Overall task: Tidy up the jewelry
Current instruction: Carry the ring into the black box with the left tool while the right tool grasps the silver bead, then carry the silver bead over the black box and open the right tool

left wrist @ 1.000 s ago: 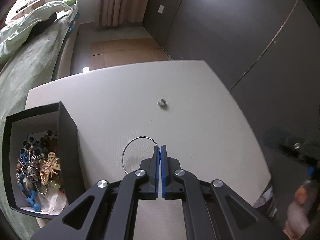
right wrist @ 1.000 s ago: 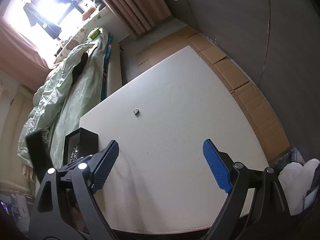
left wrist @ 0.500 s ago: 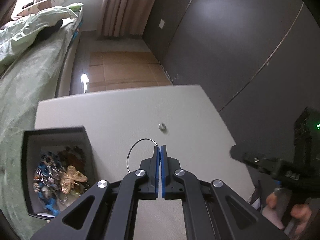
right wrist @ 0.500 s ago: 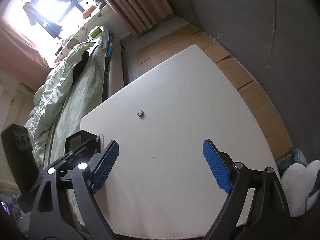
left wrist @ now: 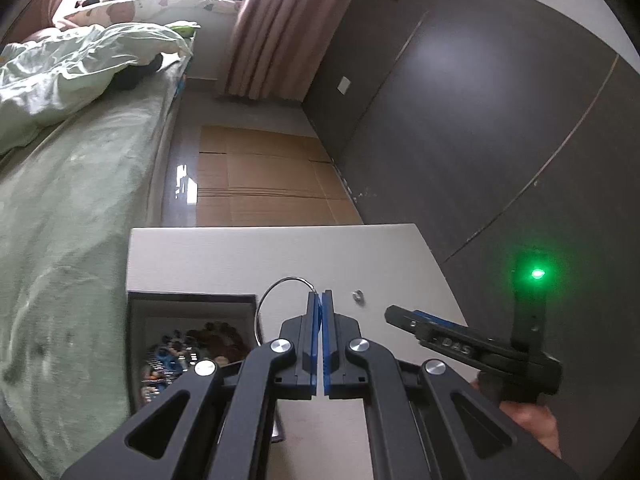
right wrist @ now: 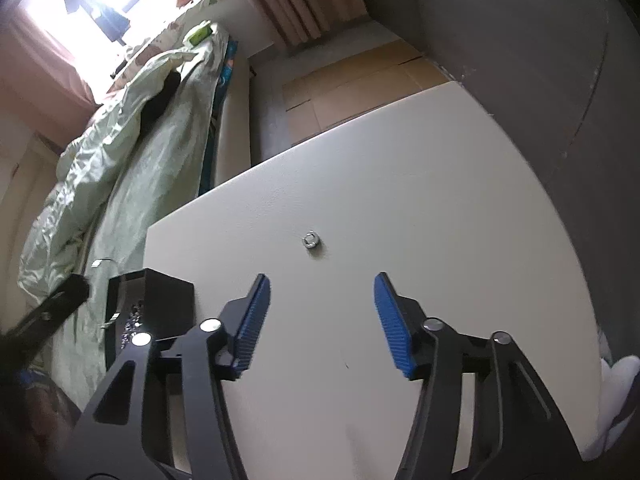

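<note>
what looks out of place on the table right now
One small silver ring lies alone on the white table, apart from the black box that holds the other jewelry. The left gripper is shut on a thin wire hoop beside the box. The right gripper is open.

A thin wire bangle [left wrist: 280, 292] of shiny metal is pinched between ribbed blue pads [left wrist: 313, 336] set in matt black plastic. The small ring [right wrist: 310, 239] is seen as polished metal. The table [right wrist: 420, 216] is finished in matt, finely grained cream. The box [left wrist: 192, 302] is glossy black.
</note>
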Motion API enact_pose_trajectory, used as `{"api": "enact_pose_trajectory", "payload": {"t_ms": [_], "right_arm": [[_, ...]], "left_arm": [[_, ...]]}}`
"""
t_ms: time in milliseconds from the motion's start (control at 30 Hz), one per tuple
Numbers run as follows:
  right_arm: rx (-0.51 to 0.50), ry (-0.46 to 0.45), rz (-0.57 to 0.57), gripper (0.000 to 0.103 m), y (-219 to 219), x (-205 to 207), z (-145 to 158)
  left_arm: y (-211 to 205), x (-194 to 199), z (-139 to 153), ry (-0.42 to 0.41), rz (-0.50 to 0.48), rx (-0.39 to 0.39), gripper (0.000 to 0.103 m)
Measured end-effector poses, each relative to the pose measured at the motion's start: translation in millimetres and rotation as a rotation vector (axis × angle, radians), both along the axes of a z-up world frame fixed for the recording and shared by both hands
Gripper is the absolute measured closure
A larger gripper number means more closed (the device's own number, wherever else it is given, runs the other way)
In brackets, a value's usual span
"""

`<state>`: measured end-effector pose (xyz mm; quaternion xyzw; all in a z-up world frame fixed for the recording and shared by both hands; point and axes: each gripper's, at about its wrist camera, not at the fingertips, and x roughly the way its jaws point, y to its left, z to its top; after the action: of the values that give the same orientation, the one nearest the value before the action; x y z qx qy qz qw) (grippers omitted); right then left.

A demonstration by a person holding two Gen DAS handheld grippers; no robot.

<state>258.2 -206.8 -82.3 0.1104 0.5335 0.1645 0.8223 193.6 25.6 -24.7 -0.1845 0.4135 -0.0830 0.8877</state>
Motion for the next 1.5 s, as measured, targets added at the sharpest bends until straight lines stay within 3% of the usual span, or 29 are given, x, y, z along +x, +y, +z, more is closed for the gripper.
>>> {"api": "enact_pose_trajectory", "payload": {"t_ms": [267,633,700,767,833,967,1067,1100,1167,1333,1500], "right_arm": [[-0.077,-0.007,0.029,0.06,25.5,22.0,-10.0],[-0.252,-0.023,0.074,0.07,53.9,51.8,-30.0],[-0.279,-0.025,0.081,0.071,56.9,53.0,-31.3],[-0.307,-0.032,0.088,0.071,59.6,51.6,-32.0],[-0.329,-0.028,0.095,0.071,62.5,49.8,-32.1],[-0.359,-0.025,0.122,0.073,65.8,45.6,-32.5],[-0.369,-0.033,0.135,0.088,67.3,43.6,-32.4],[-0.36,-0.028,0.134,0.089,65.5,42.9,-31.9],[-0.342,-0.015,0.13,0.09,63.0,42.5,-31.5],[-0.27,-0.049,0.126,0.09,63.8,32.6,-9.9],[-0.171,-0.115,0.167,0.09,77.0,14.8,23.1]], "left_arm": [[28.0,-10.8,-2.9,0.009,0.047,-0.015,0.103],[56.2,-4.0,-30.0,0.112,0.119,-0.052,0.102],[60.4,-4.0,-31.6,0.117,0.129,-0.052,0.094],[66.9,-5.8,-30.5,0.11,0.152,-0.053,0.067],[73.6,-8.9,-27.3,0.09,0.18,-0.048,0.056],[80.3,-10.9,-25.8,0.087,0.198,-0.064,0.056],[83.7,-13.2,-24.5,0.085,0.208,-0.063,0.052],[84.9,-15.0,-23.0,0.08,0.212,-0.061,0.05],[86.7,-17.0,-20.6,0.071,0.22,-0.054,0.042],[91.9,-24.5,-17.9,0.064,0.242,-0.05,0.039],[98.4,-32.7,-14.7,0.062,0.271,-0.038,0.022]]}}
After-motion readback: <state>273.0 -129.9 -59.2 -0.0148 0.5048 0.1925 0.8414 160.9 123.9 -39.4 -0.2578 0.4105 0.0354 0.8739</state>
